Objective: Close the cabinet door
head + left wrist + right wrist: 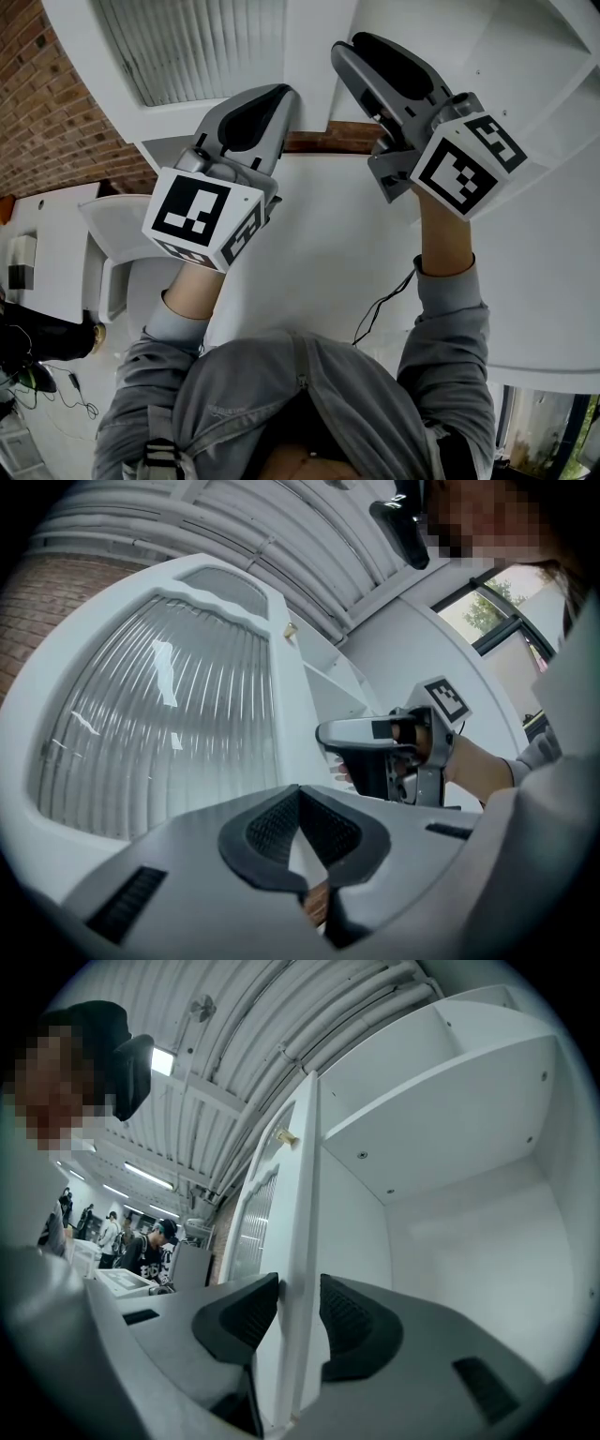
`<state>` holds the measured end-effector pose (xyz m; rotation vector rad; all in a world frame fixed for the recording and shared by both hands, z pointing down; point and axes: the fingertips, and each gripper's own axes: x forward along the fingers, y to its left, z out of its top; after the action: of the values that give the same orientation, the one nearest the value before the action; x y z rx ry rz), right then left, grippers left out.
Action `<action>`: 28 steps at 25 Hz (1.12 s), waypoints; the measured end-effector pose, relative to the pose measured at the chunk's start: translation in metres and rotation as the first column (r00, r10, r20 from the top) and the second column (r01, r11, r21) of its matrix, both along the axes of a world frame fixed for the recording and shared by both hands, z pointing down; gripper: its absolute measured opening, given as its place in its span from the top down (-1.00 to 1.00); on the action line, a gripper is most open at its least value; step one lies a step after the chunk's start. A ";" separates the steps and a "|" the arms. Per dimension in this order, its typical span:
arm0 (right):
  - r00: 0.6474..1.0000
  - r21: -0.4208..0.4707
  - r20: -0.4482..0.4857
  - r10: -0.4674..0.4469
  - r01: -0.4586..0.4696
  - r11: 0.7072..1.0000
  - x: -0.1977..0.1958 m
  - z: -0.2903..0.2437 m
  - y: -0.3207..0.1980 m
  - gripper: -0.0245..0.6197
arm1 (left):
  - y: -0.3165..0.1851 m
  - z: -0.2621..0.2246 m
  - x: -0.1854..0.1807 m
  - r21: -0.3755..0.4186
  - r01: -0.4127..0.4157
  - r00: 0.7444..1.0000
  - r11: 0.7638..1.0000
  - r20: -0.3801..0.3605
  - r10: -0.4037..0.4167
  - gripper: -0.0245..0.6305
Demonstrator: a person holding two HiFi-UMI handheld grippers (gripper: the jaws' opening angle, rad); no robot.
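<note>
The white cabinet door (197, 47) has a ribbed glass panel (159, 705) and a small brass knob (284, 1136), and it stands open. Its free edge (302, 1194) runs between the jaws of my right gripper (300, 1302), and the pads sit against both faces of it. In the head view the right gripper (352, 47) is raised at that edge. My left gripper (277, 94) hangs beside it, in front of the glass. Its fingertips meet, and the left gripper (300, 794) holds nothing. The open cabinet's inside (469, 1194) lies right of the door.
A white shelf (441, 1101) crosses the cabinet above the jaws. A brick wall (47, 112) is to the left, with white furniture (47, 253) below it. Several people (155, 1241) stand far off in the hall. A thin cable (380, 309) hangs by my right sleeve.
</note>
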<state>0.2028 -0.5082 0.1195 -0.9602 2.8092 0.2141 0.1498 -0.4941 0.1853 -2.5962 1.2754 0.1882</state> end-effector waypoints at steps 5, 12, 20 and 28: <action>1.000 -0.003 0.009 0.005 -0.005 1.000 0.002 0.001 -0.005 0.45 | -0.004 0.000 0.001 0.000 0.002 1.000 1.000 -0.001 -0.002 0.91; 1.000 -0.009 0.019 -0.005 0.006 1.000 0.003 0.000 -0.010 0.45 | -0.008 0.000 0.003 0.003 -0.003 1.000 1.000 0.001 0.003 0.91; 0.999 0.006 0.005 0.049 -0.049 0.999 0.005 0.001 -0.005 0.46 | -0.006 0.000 0.003 0.002 -0.014 1.000 1.000 -0.003 0.014 0.91; 0.986 0.011 -0.011 0.166 -0.166 0.986 0.014 0.013 0.011 0.74 | -0.008 -0.001 0.001 -0.001 -0.028 1.000 1.000 -0.004 0.028 0.91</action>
<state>0.2168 -0.4967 0.1323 -1.1960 2.7363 0.2553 0.1511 -0.5019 0.1845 -2.6168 1.2410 0.1976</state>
